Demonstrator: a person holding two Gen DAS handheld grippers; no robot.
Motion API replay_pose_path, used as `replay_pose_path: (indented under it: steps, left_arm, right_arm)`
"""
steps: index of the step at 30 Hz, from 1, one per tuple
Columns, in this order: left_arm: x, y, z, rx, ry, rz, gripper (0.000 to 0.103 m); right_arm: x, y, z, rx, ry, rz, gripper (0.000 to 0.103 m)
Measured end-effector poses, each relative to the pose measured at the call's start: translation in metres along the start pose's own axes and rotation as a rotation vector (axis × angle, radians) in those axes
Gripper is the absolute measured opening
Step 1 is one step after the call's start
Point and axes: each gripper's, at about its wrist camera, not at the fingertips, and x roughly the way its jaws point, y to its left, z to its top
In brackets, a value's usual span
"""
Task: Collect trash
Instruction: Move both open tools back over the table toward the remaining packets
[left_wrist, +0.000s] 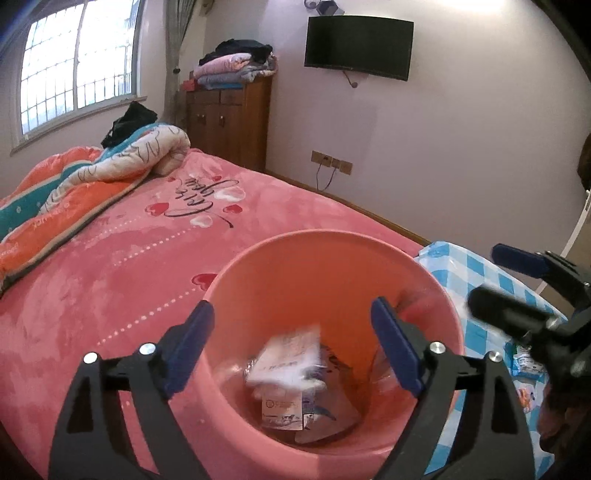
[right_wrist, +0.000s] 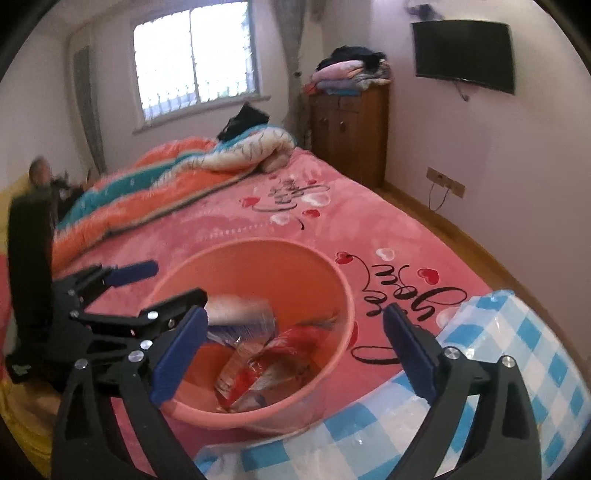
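Both tongs (left_wrist: 299, 347) (right_wrist: 295, 354) agape, empty, over wrappers (left_wrist: 291, 373) in pink bin (left_wrist: 295, 251)

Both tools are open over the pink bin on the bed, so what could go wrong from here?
1. The bin stands on the soft bed, so a bump from either open tool, left or right, might tip it and spill the wrappers.
2. The tools hang close together over the bin and may collide.
3. A packet lies on the checked cloth and may be missed.
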Motion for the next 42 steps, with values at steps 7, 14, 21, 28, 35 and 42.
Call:
replay_pose_path:
  steps: [7, 14, 21, 28, 35, 42]
  left_arm:
    - [-0.017, -0.022, -0.004, 0.033, -0.078, 0.018, 0.089]
    - [-0.029, -0.05, -0.014, 0.085, -0.117, -0.033, 0.089]
    - [-0.044, -0.086, -0.027, 0.128, -0.144, -0.134, 0.09]
    - [-0.053, -0.122, -0.039, 0.187, -0.142, -0.199, 0.09]
    - [-0.058, -0.153, -0.054, 0.244, -0.127, -0.236, 0.091]
    - [-0.058, -0.183, -0.07, 0.281, -0.096, -0.301, 0.091]
  right_arm:
    - [-0.043, -0.036, -0.033, 0.122, -0.064, -0.061, 0.095]
    - [-0.079, -0.07, -0.081, 0.229, -0.066, -0.154, 0.095]
    - [-0.107, -0.093, -0.121, 0.296, -0.069, -0.229, 0.095]
    - [-0.134, -0.108, -0.141, 0.334, -0.095, -0.291, 0.095]
    - [-0.156, -0.119, -0.162, 0.361, -0.106, -0.344, 0.095]
    - [-0.174, -0.132, -0.186, 0.38, -0.109, -0.405, 0.095]
